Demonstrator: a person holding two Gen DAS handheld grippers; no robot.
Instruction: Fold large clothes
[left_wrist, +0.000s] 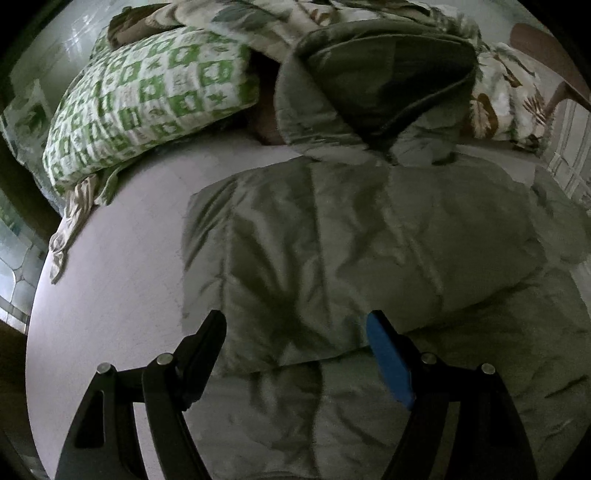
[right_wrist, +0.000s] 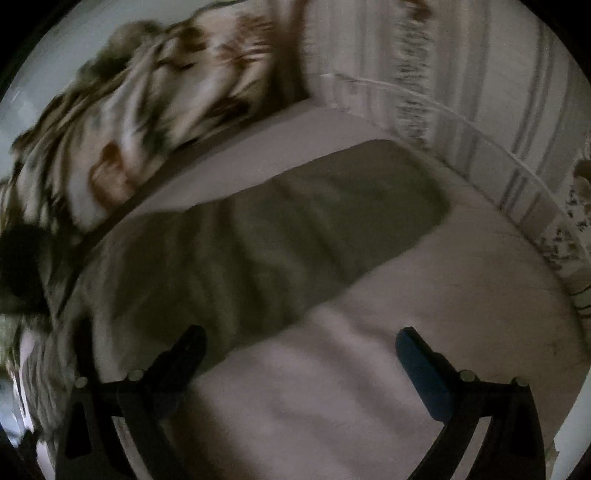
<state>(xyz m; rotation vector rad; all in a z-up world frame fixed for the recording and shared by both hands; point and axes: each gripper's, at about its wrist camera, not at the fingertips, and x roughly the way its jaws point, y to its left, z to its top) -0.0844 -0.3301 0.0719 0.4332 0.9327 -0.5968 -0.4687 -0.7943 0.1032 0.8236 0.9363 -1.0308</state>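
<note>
Pale bedsheet (left_wrist: 110, 295) is lying under an olive padded jacket (left_wrist: 369, 240), spread across the mattress with its hood (left_wrist: 376, 85) pointing towards a green-checked pillow (left_wrist: 147, 99) and a leaf-print quilt (right_wrist: 122, 110). One sleeve (right_wrist: 314, 206) is stretching out flat over the sheet. The left gripper (left_wrist: 295, 354) is hovering angled steeply down over the jacket's folded edge, jaws apart, holding nothing. The right gripper (right_wrist: 301, 362) is pointing down beside the sleeve, jaws spread wide and empty; its view is blurred. Puffy, slick fabric may be springing open again, or a pinch may be catching only the top layer and dragging the fold askew.
</note>
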